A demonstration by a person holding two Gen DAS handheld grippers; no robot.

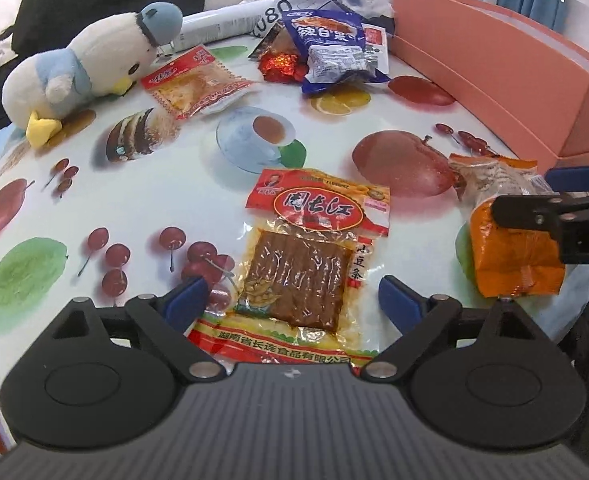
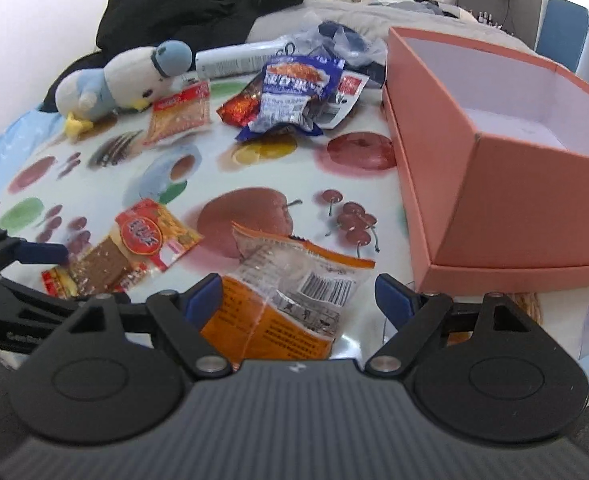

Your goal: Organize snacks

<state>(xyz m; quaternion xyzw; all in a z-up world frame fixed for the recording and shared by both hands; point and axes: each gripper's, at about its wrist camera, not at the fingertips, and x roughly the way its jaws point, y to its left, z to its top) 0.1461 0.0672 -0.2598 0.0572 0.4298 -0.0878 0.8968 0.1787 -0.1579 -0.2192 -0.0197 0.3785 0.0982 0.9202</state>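
Risk sits closest in: my left hand-held gripper (image 1: 292, 298) has its jaws spread wide and empty, with the red tofu-strip packet (image 1: 308, 256) lying flat on the tabletop (image 1: 166, 208) between the blue pads. I judge that a flat, slick film pouch may slide or buckle when the pads close, so the jaws could pinch only a wrinkle of wrapper and drop it on the lift. My right hand-held gripper (image 2: 296, 294) is likewise wide open and holds nothing; the orange snack bag (image 2: 282, 300) lies between its fingers, its left pad just beside the bag's edge, though I cannot tell whether it touches. The two grippers work near each other, so I think a careless swing could knock one packet away. Further out to the right stands the open pink box (image 2: 506, 184), empty as far as I see; its tall wall could catch a bag carried too low. Beyond lie the blue packet pile (image 2: 294, 96), another red-and-clear pouch (image 2: 180, 114) and a plush bird (image 2: 126, 76), well apart from both grippers.
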